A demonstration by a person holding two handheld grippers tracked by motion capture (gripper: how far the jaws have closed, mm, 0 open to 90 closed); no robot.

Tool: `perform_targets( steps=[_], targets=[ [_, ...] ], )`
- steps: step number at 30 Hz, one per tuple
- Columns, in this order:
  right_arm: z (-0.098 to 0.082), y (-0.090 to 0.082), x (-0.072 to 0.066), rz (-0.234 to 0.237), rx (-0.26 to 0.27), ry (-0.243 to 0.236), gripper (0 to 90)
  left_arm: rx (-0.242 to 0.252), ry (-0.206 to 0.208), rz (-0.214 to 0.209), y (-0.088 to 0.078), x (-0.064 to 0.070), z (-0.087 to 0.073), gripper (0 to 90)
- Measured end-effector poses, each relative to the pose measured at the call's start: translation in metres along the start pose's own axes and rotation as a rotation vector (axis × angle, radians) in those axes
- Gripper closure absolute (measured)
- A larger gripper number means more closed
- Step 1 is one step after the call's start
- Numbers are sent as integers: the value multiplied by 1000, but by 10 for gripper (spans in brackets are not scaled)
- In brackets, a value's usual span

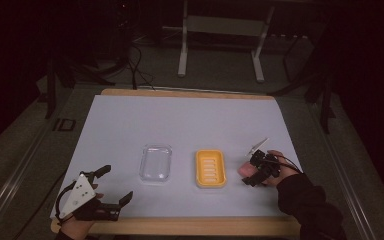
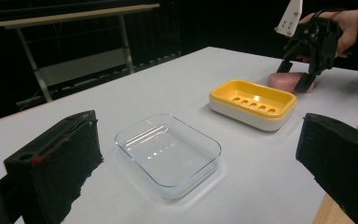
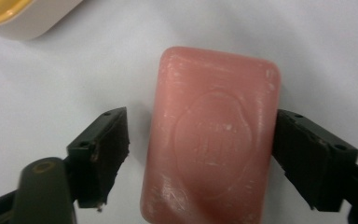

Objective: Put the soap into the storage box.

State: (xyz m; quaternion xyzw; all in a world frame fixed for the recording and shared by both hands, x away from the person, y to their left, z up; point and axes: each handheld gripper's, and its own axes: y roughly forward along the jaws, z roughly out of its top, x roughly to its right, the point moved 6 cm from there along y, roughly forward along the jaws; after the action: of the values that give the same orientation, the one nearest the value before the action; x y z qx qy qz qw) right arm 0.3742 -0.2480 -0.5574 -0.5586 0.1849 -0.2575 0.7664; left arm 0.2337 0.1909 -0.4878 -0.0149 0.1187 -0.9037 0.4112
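My view: dark lab or studio; white-covered table (image 1: 130,120), metal stand legs (image 1: 182,55) at 12 o'clock, floor cables (image 1: 140,70) at 11.

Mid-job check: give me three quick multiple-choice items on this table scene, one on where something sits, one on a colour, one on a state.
1. Where does the pink soap bar lie?
A. inside the yellow dish
B. on the white table cover, on the side of the yellow dish away from the clear one
C. inside the clear dish

2. What colour is the slotted soap dish?
A. yellow
B. blue
C. green

3. How does the right gripper stand to the soap?
A. far off from it
B. a jaw on each side of it, with a gap on one side
C. lifting it high above the table

Answers:
1 B: the high view shows the bar flat on the table cover, beyond the yellow dish from the clear dish.
2 A: its tray is yellow in the high view.
3 B: the right gripper view shows the bar between the jaws, one not yet touching.
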Motion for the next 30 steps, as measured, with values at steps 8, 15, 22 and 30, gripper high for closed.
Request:
perform_targets(
  steps=[8, 15, 22, 30],
  targets=[
    [-1, 3, 1, -34, -14, 40, 363, -2, 2, -1, 0, 0, 0, 2],
    [-1, 2, -1, -60, -27, 83, 371, -3, 1, -1, 1, 1, -1, 2],
    [-2, 1, 0, -70, -24, 177, 373, -3, -1, 0, 1, 0, 0, 2],
    [2, -3, -9, -117, -63, 305, 373, -4, 0, -1, 1, 1, -1, 2]
  ],
)
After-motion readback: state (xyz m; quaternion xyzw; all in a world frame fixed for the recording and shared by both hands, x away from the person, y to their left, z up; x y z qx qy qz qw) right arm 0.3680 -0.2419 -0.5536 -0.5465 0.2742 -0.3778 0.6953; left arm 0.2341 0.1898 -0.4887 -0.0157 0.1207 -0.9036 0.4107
